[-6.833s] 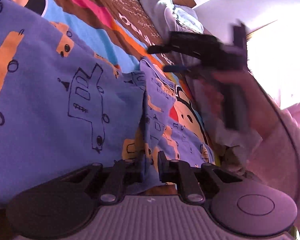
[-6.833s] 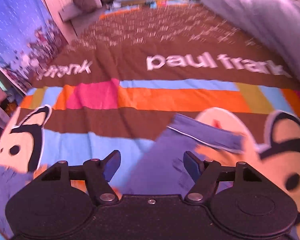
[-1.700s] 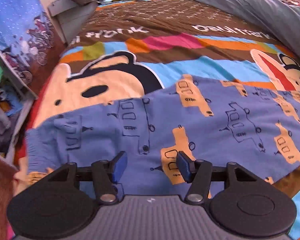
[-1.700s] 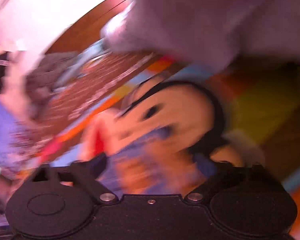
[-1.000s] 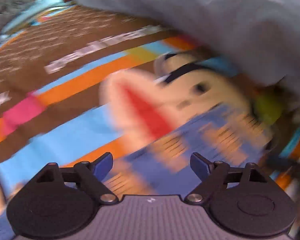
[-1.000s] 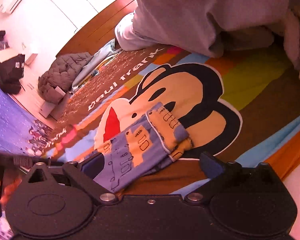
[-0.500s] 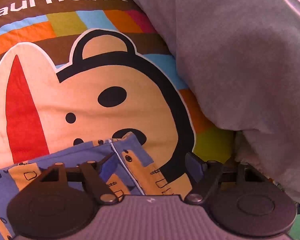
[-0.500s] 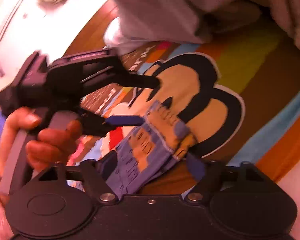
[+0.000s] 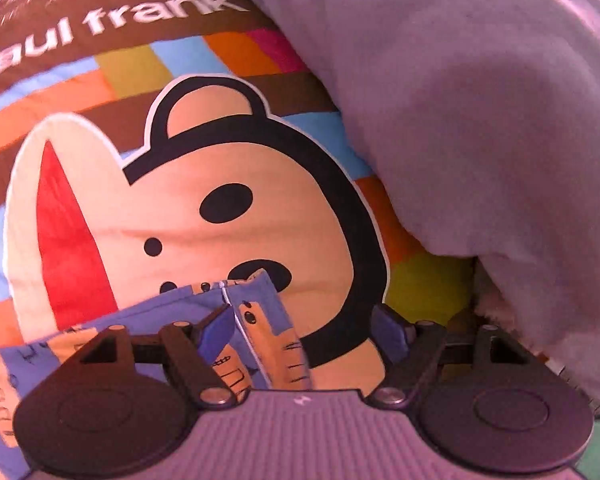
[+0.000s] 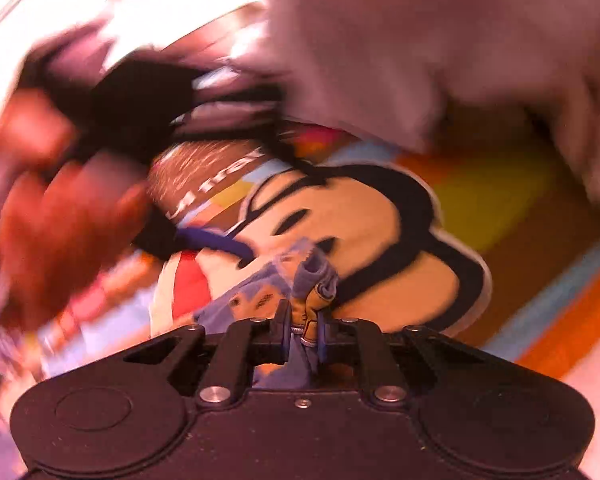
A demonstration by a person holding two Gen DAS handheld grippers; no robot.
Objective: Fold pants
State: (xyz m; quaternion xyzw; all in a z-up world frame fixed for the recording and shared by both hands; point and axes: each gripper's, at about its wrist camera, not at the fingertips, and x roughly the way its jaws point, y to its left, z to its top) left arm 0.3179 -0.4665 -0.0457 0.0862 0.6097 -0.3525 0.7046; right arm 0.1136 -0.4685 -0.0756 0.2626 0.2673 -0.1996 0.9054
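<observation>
The blue pants with orange vehicle prints lie on a cartoon bedspread (image 9: 228,184). In the left wrist view their leg end (image 9: 260,320) reaches up between the fingers of my left gripper (image 9: 304,322), which stands open above it without pressing on it. In the right wrist view my right gripper (image 10: 302,320) is closing, and its pads pinch a bunched fold of the pants (image 10: 312,280) at the same leg end. The left gripper (image 10: 212,242) and the hand (image 10: 60,220) holding it show blurred at the upper left, just beyond the cloth.
A bulky grey duvet (image 9: 480,100) is heaped on the bed just right of and beyond the pants end, also seen as grey duvet (image 10: 420,40). The bedspread edge (image 10: 572,320) runs close on the right.
The right gripper's jaws have gone from wide apart to pinched on the pants' leg end. The left gripper has swung along the bed to that same end and stayed open.
</observation>
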